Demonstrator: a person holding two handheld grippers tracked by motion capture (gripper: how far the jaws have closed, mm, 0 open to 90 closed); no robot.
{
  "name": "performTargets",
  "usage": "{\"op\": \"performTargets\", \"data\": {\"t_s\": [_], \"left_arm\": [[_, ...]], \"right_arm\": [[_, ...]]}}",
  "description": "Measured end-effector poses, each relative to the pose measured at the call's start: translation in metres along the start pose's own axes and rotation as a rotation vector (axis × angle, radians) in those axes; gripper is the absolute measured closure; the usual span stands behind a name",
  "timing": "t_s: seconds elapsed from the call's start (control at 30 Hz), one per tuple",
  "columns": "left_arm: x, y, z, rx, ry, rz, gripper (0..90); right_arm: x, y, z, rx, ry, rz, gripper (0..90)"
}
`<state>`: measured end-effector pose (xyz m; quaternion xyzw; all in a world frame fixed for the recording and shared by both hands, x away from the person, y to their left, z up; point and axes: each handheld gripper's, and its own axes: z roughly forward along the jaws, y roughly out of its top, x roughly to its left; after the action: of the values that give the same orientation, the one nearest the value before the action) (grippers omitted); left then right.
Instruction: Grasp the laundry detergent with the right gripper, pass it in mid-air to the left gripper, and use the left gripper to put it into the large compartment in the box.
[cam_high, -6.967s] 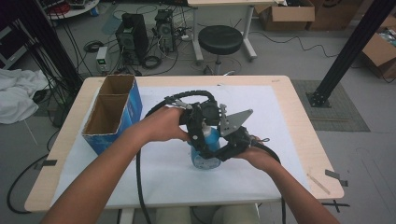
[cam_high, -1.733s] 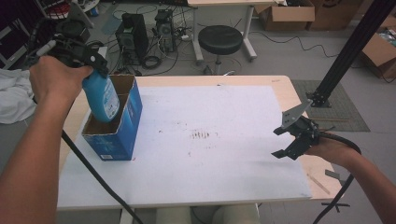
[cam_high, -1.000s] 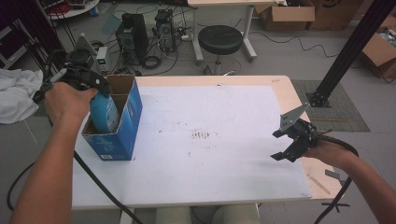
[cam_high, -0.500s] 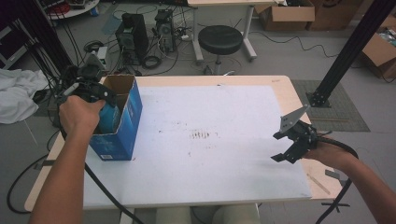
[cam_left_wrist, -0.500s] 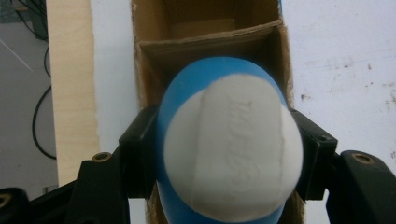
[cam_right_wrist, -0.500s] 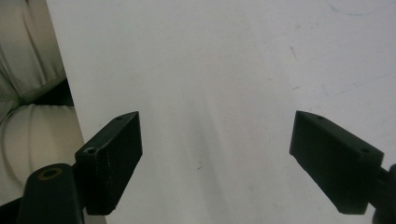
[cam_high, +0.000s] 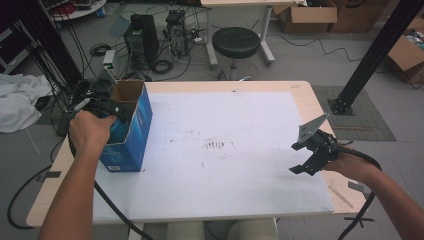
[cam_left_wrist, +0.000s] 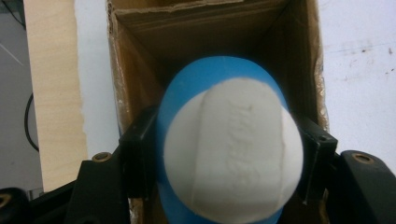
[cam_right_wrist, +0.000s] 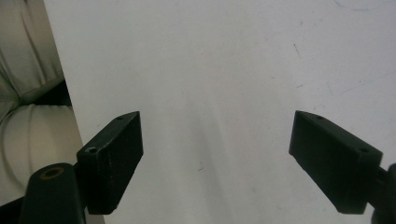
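left gripper (cam_left_wrist: 229, 154) clamps blue bottle (cam_left_wrist: 224, 154) inside cardboard box (cam_high: 131, 125) | right gripper (cam_high: 310, 152) agape, empty

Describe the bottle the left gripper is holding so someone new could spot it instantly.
Start at the white-topped table and find the tall blue cardboard box standing open at its left edge. The left gripper reaches into its brown interior, jaws clamped on the blue bottle. Its rounded blue body and flat white cap mark it out.
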<state>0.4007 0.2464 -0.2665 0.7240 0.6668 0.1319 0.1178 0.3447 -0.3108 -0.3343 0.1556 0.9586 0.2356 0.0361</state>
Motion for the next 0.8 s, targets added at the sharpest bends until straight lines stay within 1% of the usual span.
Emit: {"op": "performTargets", "data": {"t_s": [0.03,0.17,0.4,0.47,0.57,0.8], "left_arm": [[0.0,0.0,0.001,0.006,0.0,0.005,38.2],[-0.001,-0.001,0.007,0.016,-0.001,0.0,38.2],[-0.001,-0.003,0.016,0.045,0.004,0.01,38.1],[-0.001,-0.004,0.016,0.037,0.002,0.006,38.1],[0.0,-0.004,0.016,0.042,-0.002,0.003,38.1],[-0.001,-0.004,0.016,0.054,-0.006,0.009,37.6]], "right_arm": [[0.0,0.0,0.0,-0.001,0.001,-0.002,17.3],[0.0,0.0,0.002,0.002,0.002,0.002,17.3],[-0.001,-0.002,0.002,0.004,0.004,0.006,17.4],[-0.001,-0.002,0.002,0.005,0.003,0.004,17.4],[-0.001,-0.002,0.003,0.008,0.004,0.009,17.4],[0.0,-0.001,0.005,0.008,0.006,0.001,17.4]]}}
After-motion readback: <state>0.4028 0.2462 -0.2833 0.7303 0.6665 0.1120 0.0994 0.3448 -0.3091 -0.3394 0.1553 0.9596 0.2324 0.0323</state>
